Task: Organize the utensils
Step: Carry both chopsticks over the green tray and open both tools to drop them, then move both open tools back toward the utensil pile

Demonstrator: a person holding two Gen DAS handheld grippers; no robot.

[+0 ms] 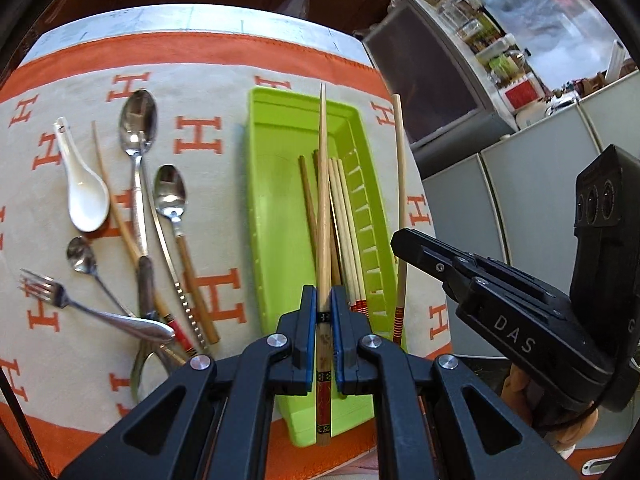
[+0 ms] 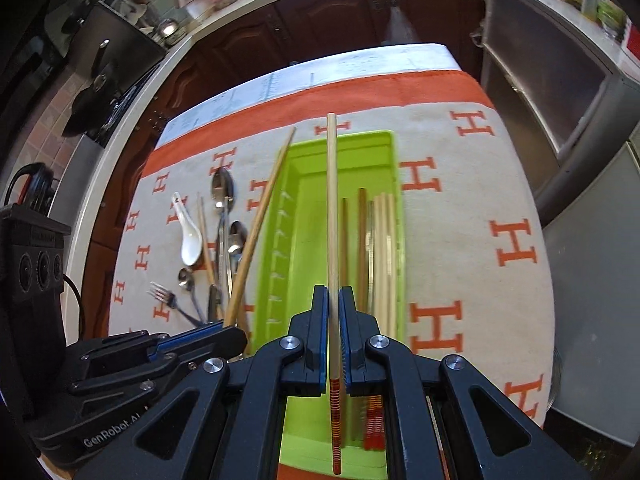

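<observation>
A lime green tray [image 1: 272,208] [image 2: 304,216] lies on the table and holds several chopsticks [image 1: 344,216] [image 2: 384,248]. My left gripper [image 1: 323,300] is shut on a bamboo chopstick [image 1: 322,184] held above the tray. My right gripper [image 2: 333,304] is shut on a pale chopstick [image 2: 332,200] with red and yellow bands, also above the tray; it shows in the left wrist view [image 1: 401,200] at the tray's right. Spoons [image 1: 138,128], a white ceramic spoon [image 1: 82,188], a fork [image 1: 60,296] and loose chopsticks [image 1: 120,224] lie left of the tray.
A beige cloth with orange H marks [image 1: 200,136] [image 2: 460,208] covers the table. Grey cabinets [image 1: 520,184] stand to the right, dark wooden cabinets [image 2: 320,20] beyond the table. A cluttered counter [image 1: 500,40] runs along the right.
</observation>
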